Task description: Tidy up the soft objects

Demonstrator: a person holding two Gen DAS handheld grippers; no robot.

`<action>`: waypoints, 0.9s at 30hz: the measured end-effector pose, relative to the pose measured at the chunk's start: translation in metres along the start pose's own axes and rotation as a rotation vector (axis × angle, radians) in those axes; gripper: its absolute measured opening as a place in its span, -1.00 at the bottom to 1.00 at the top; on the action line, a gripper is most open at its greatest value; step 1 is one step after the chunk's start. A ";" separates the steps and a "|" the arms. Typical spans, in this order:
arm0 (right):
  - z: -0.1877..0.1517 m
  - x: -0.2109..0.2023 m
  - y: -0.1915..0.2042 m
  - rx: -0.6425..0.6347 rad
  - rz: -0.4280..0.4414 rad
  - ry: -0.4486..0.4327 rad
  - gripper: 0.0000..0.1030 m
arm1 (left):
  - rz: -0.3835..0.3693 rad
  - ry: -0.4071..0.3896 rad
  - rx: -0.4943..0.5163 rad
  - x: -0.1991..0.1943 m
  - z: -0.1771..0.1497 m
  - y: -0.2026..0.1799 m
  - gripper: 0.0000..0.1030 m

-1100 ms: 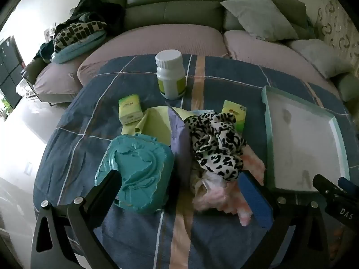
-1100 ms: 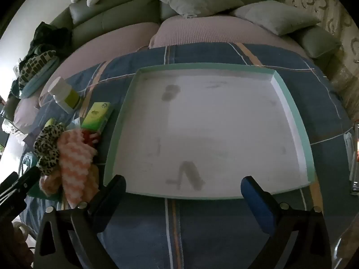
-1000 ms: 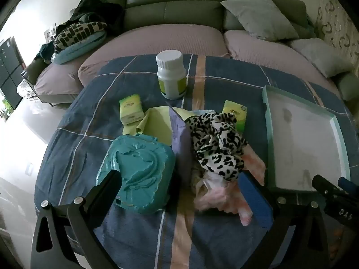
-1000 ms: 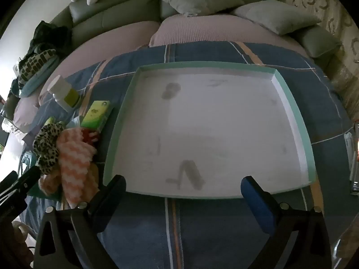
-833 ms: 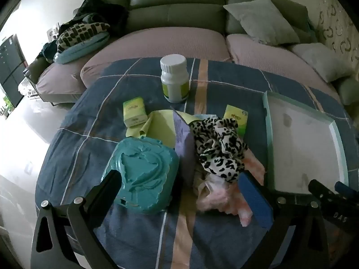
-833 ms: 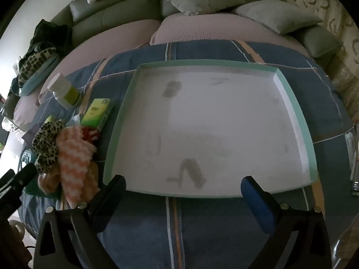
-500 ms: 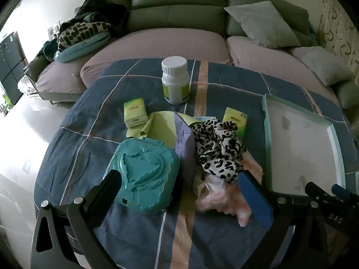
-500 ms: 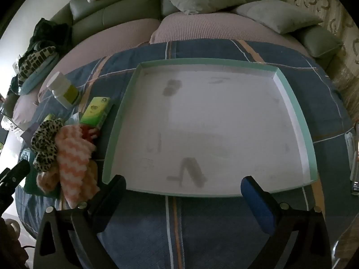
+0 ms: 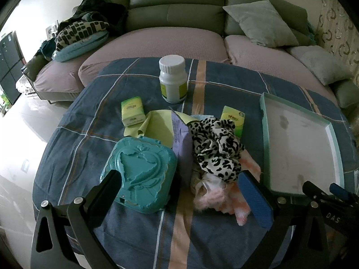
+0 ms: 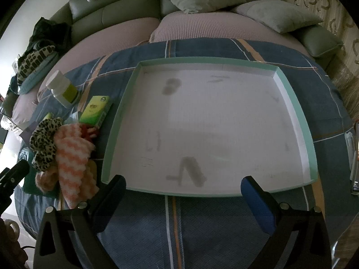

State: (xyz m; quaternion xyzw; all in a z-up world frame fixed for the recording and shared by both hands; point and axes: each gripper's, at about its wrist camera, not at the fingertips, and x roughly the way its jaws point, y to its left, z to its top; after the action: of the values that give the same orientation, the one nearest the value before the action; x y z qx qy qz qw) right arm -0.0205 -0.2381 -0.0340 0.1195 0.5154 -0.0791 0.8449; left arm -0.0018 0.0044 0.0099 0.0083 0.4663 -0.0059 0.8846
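I am holding both tongs spread wide and grasping nothing: the left tongs (image 9: pixel 186 190) are hanging low in the frame over the pile of soft things, and the right tongs (image 10: pixel 184 192) are hovering at the near rim of the mint-edged tray (image 10: pixel 291 103), which is lying bare on the plaid-covered table (image 9: pixel 224 235). I judge the tray is sitting at the right so the cloths can be carried across to it, and nothing has gone in yet. The soft objects are bunching at centre frame in the left view: a leopard-print scrunchie (image 9: pixel 215 148) is resting on top, a pink-and-white zigzag cloth (image 10: pixel 71 159) is trailing toward the lower right beneath it, and a yellow-green cloth (image 9: pixel 157 127) and a lilac one (image 9: pixel 181 143) are lying just behind. They look limp and crumpled, overlapping, so lifting one may drag another. The hard things, a teal embossed case (image 9: pixel 139 170), a white bottle (image 9: pixel 172 78) and two green boxes (image 9: pixel 132 111), are ringing the pile.
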 end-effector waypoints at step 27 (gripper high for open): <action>-0.002 0.002 0.001 0.000 -0.004 0.001 1.00 | -0.001 0.013 0.002 0.003 -0.002 0.000 1.00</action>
State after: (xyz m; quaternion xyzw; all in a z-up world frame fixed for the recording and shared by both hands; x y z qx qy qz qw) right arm -0.0207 -0.2367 -0.0364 0.1183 0.5163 -0.0807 0.8444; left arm -0.0014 0.0044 0.0062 0.0090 0.4722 -0.0070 0.8814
